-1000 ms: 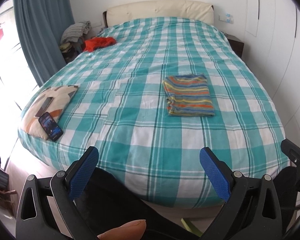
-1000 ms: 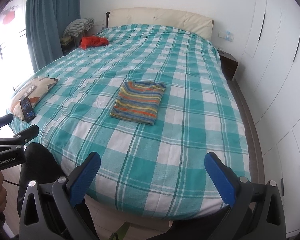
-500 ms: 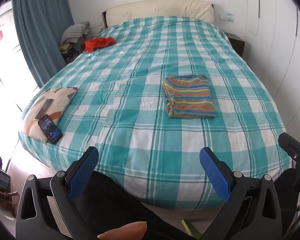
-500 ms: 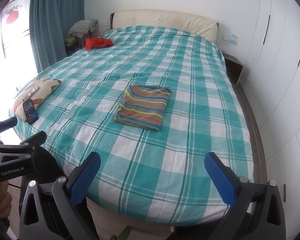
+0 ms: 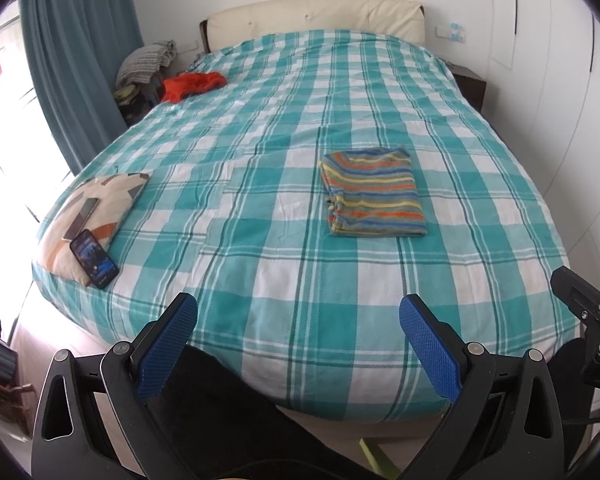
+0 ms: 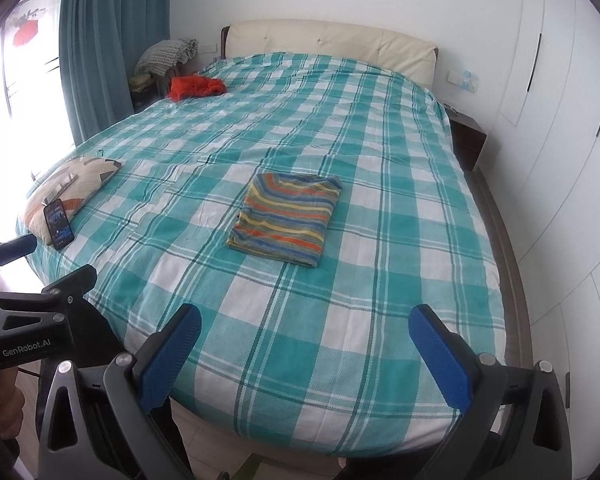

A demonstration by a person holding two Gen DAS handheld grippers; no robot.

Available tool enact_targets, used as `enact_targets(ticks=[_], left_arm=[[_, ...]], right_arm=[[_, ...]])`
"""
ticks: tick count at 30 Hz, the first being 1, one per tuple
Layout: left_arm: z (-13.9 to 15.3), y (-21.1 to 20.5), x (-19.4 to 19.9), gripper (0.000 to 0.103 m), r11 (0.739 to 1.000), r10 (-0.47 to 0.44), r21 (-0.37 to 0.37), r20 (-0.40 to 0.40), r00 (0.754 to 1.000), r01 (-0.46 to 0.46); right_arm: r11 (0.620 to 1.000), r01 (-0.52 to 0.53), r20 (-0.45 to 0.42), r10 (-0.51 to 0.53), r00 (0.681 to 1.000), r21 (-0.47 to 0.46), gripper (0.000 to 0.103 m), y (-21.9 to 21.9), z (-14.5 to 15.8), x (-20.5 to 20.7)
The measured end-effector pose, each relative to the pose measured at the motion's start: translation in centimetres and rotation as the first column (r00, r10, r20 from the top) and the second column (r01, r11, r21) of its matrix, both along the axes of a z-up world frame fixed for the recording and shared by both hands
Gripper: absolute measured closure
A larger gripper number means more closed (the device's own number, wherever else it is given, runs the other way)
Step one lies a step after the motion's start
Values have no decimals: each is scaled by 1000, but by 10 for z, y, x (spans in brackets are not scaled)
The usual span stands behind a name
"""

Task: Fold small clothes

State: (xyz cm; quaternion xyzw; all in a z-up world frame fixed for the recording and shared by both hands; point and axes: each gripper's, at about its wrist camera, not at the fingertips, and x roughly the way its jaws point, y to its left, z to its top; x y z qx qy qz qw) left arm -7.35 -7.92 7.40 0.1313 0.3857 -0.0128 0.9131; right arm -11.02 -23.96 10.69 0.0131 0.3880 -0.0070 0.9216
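A striped garment [image 5: 374, 193] [image 6: 288, 218] lies folded into a neat rectangle on the teal checked bed [image 5: 284, 288] [image 6: 300, 320], right of centre. My left gripper [image 5: 298, 316] hangs open over the foot of the bed, well short of the garment, with nothing between its blue pads. My right gripper [image 6: 305, 326] is open too, held back at the same edge, empty. A crumpled red garment [image 5: 192, 85] [image 6: 196, 86] lies at the far left near the headboard.
A patterned pillow [image 5: 94, 208] [image 6: 70, 190] with a phone [image 5: 94, 258] [image 6: 59, 223] on it sits at the bed's left edge. Teal curtain [image 5: 72, 60] and bright window stand left. White wardrobes [image 6: 560, 120] line the right wall. A nightstand [image 6: 468, 140] stands by the headboard.
Both grippers have drifted slightly back and up from the bed, so the view widens a little. The folded striped garment has not moved. Both stay open.
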Motion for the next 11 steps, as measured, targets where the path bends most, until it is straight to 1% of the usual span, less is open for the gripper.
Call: enact_targets(ticks=[11], left_arm=[[1, 1, 2, 2, 1000, -1, 9, 10, 1000, 0]], right_arm=[[1000, 14, -19, -14, 1000, 8, 1, -8, -8, 3]])
